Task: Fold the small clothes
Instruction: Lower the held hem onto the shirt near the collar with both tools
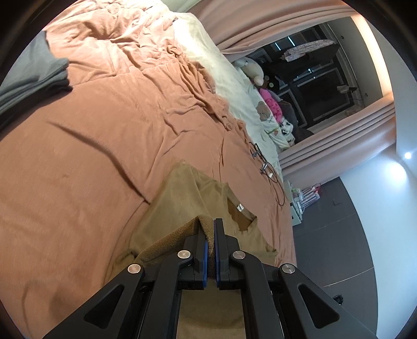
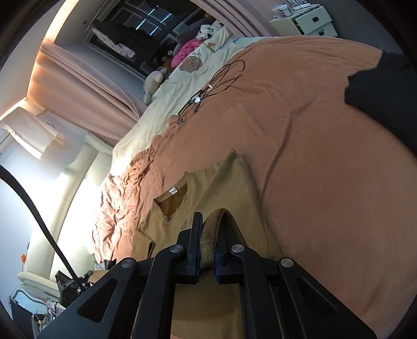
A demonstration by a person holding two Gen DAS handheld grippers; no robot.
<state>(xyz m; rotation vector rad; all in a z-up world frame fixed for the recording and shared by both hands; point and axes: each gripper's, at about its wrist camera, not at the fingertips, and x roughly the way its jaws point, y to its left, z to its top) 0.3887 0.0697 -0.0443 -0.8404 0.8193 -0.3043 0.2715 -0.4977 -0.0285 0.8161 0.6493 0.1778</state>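
Observation:
A tan T-shirt [image 1: 190, 198] lies on the orange bedspread [image 1: 91, 135], its neckline and white label facing up. My left gripper [image 1: 210, 224] is shut on a ribbed edge of the shirt, which is pinched between the blue pads and lifted off the bed. In the right wrist view the same T-shirt [image 2: 224, 182] spreads ahead with its collar to the left. My right gripper [image 2: 210, 221] is shut on another bunched ribbed edge that bulges up between its fingers. The fabric under both grippers is hidden by their black frames.
Grey folded clothing [image 1: 31, 70] lies at the bed's far left, and a dark garment [image 2: 383, 86] at the right. A black cord with white tags [image 2: 208, 88] rests near cream bedding [image 2: 161, 109] and soft toys [image 1: 252, 67]. Curtains, a dark window and a white drawer unit [image 2: 307, 20] stand beyond.

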